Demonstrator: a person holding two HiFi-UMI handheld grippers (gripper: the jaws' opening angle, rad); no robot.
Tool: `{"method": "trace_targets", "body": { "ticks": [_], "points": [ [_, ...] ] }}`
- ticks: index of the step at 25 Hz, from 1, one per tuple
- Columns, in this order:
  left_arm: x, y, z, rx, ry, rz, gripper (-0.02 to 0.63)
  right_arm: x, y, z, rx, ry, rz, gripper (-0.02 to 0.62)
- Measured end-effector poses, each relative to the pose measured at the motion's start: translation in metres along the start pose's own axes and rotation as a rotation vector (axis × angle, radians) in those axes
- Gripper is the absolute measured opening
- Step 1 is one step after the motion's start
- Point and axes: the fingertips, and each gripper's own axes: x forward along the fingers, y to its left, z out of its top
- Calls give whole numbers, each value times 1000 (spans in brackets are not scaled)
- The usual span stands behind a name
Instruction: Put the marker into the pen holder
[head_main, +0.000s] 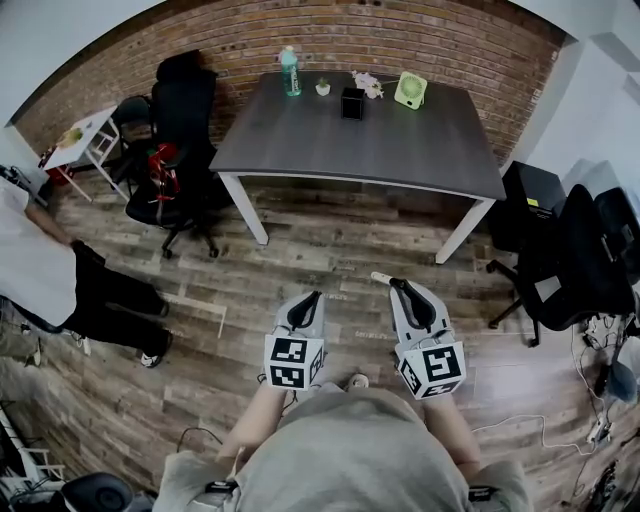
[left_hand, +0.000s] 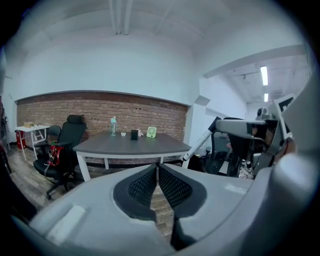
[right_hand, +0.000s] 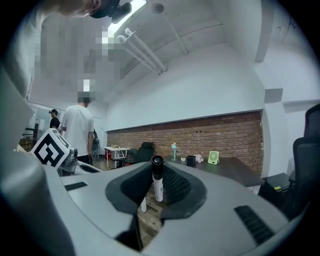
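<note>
Two grippers hung over the wood-plank floor (head_main: 330, 240), well short of the dark grey, white-legged table (head_main: 400, 150): my left gripper (head_main: 316, 296) had its jaws pressed together on nothing, while my right gripper (head_main: 399, 284) clamped the white, black-capped marker (right_hand: 158, 184) crosswise. I judged the carry was in hand; next I had to close in and reach the black square pen holder (head_main: 352, 103) at the table's far edge, near the red brick wall (head_main: 420, 40).

I see the marker (right_hand: 157, 186), white body with a black cap, clamped crosswise in the right gripper (head_main: 404, 290). The pen holder (head_main: 352, 103), black and square, stands upright on the far table (head_main: 400, 150).
</note>
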Motion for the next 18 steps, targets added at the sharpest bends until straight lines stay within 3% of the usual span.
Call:
{"method": "trace_targets", "body": {
  "ticks": [18],
  "points": [
    [18,-34,2,-9,-10,10,28,-6,-35,-9,1,-1,34,66]
  ]
}}
